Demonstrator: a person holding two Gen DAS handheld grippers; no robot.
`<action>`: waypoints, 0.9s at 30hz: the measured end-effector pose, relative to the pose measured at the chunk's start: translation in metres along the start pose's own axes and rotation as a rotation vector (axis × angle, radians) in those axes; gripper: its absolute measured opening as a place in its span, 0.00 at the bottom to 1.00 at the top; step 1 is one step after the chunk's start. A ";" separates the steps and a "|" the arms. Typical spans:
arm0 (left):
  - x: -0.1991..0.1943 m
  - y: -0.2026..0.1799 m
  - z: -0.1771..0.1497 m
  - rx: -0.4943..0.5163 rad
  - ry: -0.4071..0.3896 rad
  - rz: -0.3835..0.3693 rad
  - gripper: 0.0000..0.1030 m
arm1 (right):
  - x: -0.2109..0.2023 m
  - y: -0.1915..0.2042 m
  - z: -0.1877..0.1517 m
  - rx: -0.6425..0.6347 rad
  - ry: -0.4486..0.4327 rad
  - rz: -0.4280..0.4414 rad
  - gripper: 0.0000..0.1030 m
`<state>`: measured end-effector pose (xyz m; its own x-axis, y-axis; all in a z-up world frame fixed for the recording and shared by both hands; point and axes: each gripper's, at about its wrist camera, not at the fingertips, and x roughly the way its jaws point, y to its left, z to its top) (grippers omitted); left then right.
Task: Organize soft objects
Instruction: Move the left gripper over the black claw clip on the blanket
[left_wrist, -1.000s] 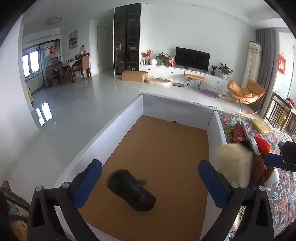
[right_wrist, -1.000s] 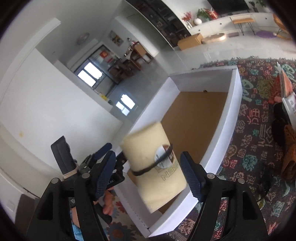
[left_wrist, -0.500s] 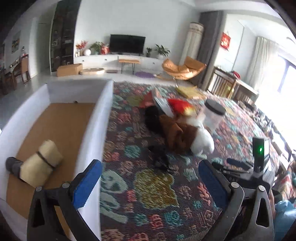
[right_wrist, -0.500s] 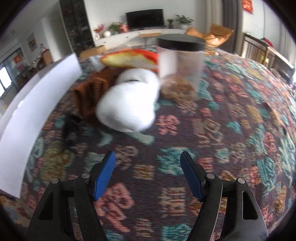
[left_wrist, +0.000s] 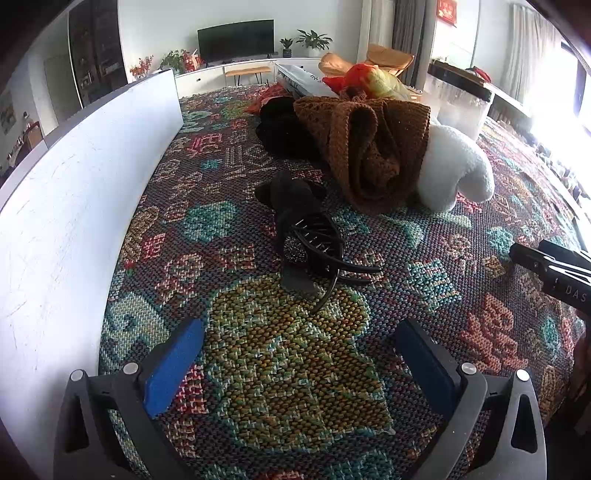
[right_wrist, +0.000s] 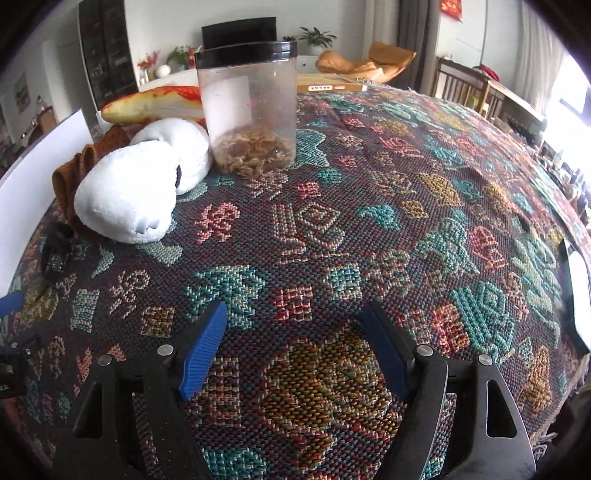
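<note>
Both my tongs have swung away from the box and come down over the patterned cloth on the bench; the cream roll my right tongs carried a second ago is gone from them, and half a second ago it lay in the box beside a dark bundle.

Left view: my left tongs (left_wrist: 295, 365) are spread and empty, low over the cloth (left_wrist: 295, 387). Straight ahead of them lies a black cloth piece (left_wrist: 291, 199) with a black hair claw (left_wrist: 321, 243) on its near end. Farther ahead sits the brown knit (left_wrist: 369, 147), with a black bundle (left_wrist: 280, 129) to its left and the white plush (left_wrist: 450, 166) touching its right side. A red-and-yellow plush (left_wrist: 369, 79) lies behind the knit. The box wall (left_wrist: 92, 166) runs along the left of the tongs; its inside is hidden here.

Right view: my right tongs (right_wrist: 295, 354) have just been opening wider, with nothing between them, only cloth below. Ahead and to the left is the white plush, with the jar (right_wrist: 251, 110) just beside it on the right.

Judging by this, two soft things are boxed and most of the pile is left: black piece, knit, bundle, both plushes. The black piece nearest my left tongs looks like the next pick.
</note>
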<state>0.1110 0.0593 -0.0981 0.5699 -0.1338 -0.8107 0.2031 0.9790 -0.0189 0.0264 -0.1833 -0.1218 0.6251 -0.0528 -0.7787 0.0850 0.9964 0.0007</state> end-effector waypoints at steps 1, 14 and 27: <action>0.000 -0.001 0.000 0.002 -0.002 0.004 1.00 | 0.000 0.000 -0.001 0.000 -0.002 -0.004 0.79; 0.002 -0.001 0.002 -0.010 -0.007 0.011 1.00 | 0.001 -0.001 -0.002 0.007 -0.009 -0.003 0.82; 0.003 -0.001 0.002 -0.011 -0.009 0.009 1.00 | 0.001 -0.001 -0.002 0.008 -0.010 -0.003 0.82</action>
<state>0.1141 0.0578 -0.0989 0.5788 -0.1264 -0.8056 0.1889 0.9818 -0.0183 0.0248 -0.1844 -0.1237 0.6322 -0.0568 -0.7727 0.0931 0.9957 0.0029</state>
